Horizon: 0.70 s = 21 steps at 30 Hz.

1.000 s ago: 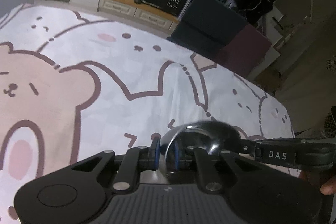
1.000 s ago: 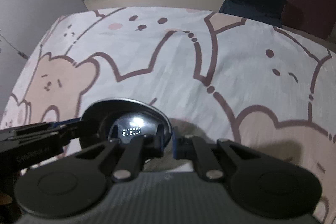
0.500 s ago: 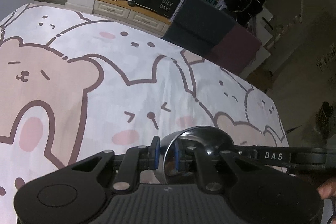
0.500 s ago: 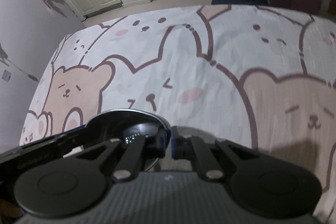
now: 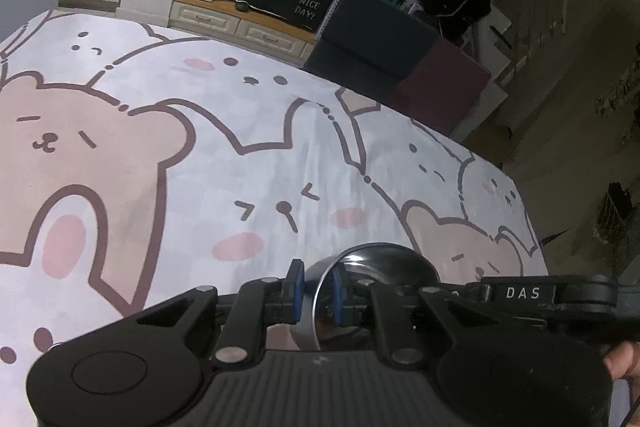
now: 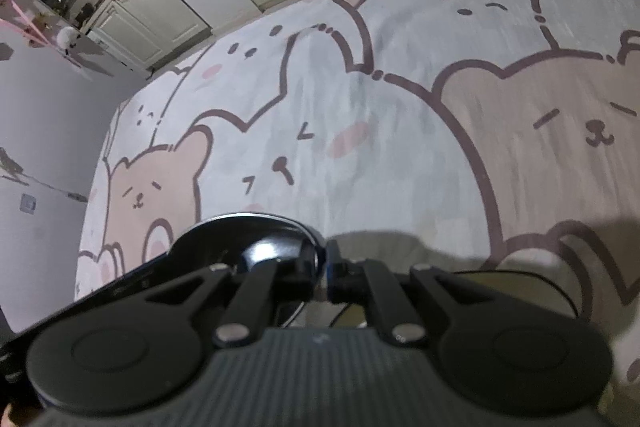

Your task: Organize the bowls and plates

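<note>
Left gripper point(image 5: 316, 291) and right gripper point(image 6: 323, 273) both pinch the steel bowl's point(image 5: 384, 259) rim, above bear-print cloth point(image 5: 260, 167).

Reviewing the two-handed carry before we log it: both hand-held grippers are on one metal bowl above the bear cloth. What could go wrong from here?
1. The left hand-held gripper and the right hand-held gripper each pinch only the thin rim of the metal bowl; the shiny steel could slip out.
2. With two grips on one rim, uneven hand motion could twist the bowl loose.
3. The bear cloth shows a fold, so a bowl set down there might rock.
</note>
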Each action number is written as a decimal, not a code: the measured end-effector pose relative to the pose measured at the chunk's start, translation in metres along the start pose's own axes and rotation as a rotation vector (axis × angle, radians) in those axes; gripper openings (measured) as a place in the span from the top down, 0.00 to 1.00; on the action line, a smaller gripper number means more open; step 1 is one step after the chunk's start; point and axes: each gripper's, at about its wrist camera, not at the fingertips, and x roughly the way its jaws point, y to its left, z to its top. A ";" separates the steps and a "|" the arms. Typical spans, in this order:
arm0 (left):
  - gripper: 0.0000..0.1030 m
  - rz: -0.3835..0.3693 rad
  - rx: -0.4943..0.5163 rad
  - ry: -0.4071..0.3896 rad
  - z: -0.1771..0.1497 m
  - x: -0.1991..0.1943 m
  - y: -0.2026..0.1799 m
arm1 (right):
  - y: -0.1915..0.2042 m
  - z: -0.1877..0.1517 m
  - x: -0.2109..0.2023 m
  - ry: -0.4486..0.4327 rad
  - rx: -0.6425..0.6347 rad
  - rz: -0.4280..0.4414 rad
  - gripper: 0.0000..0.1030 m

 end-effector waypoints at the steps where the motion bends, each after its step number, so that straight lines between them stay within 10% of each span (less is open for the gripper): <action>1: 0.85 0.002 -0.006 -0.001 0.000 -0.002 0.001 | 0.002 -0.001 0.000 -0.002 0.001 0.003 0.94; 21: 0.85 0.103 0.090 -0.034 -0.014 -0.092 0.045 | 0.068 -0.047 -0.004 0.050 0.041 0.101 0.94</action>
